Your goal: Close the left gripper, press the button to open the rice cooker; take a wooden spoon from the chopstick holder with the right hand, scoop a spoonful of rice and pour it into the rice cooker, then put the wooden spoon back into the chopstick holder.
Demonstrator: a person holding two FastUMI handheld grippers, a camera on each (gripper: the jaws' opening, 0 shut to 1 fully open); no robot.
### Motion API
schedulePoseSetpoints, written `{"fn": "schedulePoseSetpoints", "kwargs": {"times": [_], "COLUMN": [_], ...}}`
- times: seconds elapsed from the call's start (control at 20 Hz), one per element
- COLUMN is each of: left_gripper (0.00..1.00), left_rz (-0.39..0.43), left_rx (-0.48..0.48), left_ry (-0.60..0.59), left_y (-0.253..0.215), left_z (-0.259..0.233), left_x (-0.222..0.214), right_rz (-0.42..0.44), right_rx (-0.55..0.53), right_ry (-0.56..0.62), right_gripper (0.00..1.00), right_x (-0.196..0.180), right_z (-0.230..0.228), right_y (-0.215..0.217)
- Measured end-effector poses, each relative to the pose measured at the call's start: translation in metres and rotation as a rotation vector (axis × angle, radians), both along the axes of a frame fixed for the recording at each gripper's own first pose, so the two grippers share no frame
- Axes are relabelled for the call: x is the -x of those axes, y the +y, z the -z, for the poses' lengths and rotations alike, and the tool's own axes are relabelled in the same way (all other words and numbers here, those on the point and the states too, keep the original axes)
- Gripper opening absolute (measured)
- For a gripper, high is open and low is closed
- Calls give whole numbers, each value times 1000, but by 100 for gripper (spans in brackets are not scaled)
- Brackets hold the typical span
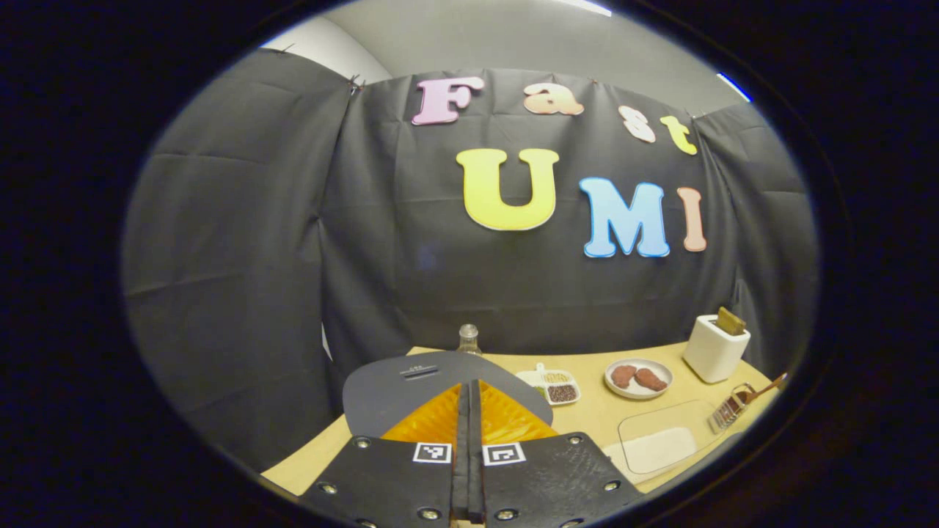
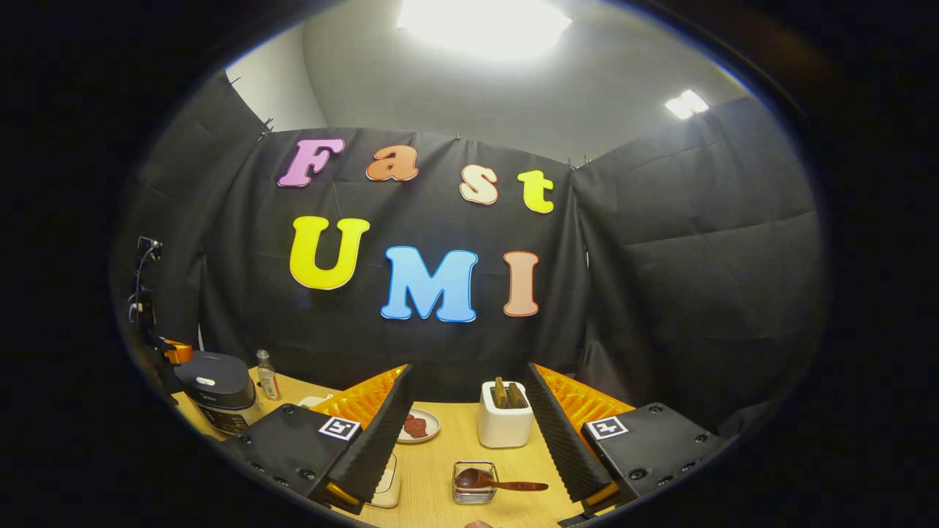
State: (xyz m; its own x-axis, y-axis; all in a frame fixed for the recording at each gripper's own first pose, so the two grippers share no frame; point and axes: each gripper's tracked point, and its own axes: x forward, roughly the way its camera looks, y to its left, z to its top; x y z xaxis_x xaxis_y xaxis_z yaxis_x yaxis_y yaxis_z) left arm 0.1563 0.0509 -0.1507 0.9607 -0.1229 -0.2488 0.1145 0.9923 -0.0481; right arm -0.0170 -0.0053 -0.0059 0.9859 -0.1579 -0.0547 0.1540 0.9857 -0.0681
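My left gripper (image 1: 469,392) is shut with nothing between its fingers, close above the dark grey lid of the rice cooker (image 1: 411,378). The lid is down. In the right gripper view the rice cooker (image 2: 216,389) stands at the table's left end, with the left gripper (image 2: 174,353) just above it. My right gripper (image 2: 469,370) is open and empty, high over the table. Below it a wooden spoon (image 2: 499,484) lies in the wire chopstick holder (image 2: 473,493), bowl inside, handle pointing right. A clear tray of rice (image 1: 656,449) sits near the front edge.
On the wooden table (image 2: 440,477) stand a small bottle (image 1: 468,339), a divided dish of grains (image 1: 556,387), a plate of meat (image 1: 638,378) and a white toaster (image 2: 505,425) with slices in it. The wire holder (image 1: 730,411) sits right of the rice tray.
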Motion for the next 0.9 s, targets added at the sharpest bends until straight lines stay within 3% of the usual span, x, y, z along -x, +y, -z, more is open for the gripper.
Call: {"fn": "schedulePoseSetpoints", "kwargs": {"times": [0.3, 0.55, 0.75, 0.8, 0.85, 0.9], "left_gripper": [0, 2, 0, 0, 5, 2], "left_rz": [15, 22, -2, -3, -7, -5], "left_rx": [4, -18, 32, 27, 14, -18], "left_ry": [100, 81, 126, 113, 121, 87], "left_y": [-9, -10, -10, -11, -10, -9], "left_z": [59, 65, 78, 74, 77, 71], "left_x": [-12, -8, -3, -5, -2, -6], "right_rz": [-2, -16, -29, -33, -37, -40], "right_rx": [11, 22, 4, 0, -5, -8], "right_ry": [27, 25, 26, 28, 29, 28], "right_gripper": [96, 96, 93, 96, 93, 93], "right_x": [-3, -6, -8, -8, -9, -9], "right_z": [5, 4, 6, 7, 8, 7], "right_y": [7, 11, 12, 11, 11, 9]}}
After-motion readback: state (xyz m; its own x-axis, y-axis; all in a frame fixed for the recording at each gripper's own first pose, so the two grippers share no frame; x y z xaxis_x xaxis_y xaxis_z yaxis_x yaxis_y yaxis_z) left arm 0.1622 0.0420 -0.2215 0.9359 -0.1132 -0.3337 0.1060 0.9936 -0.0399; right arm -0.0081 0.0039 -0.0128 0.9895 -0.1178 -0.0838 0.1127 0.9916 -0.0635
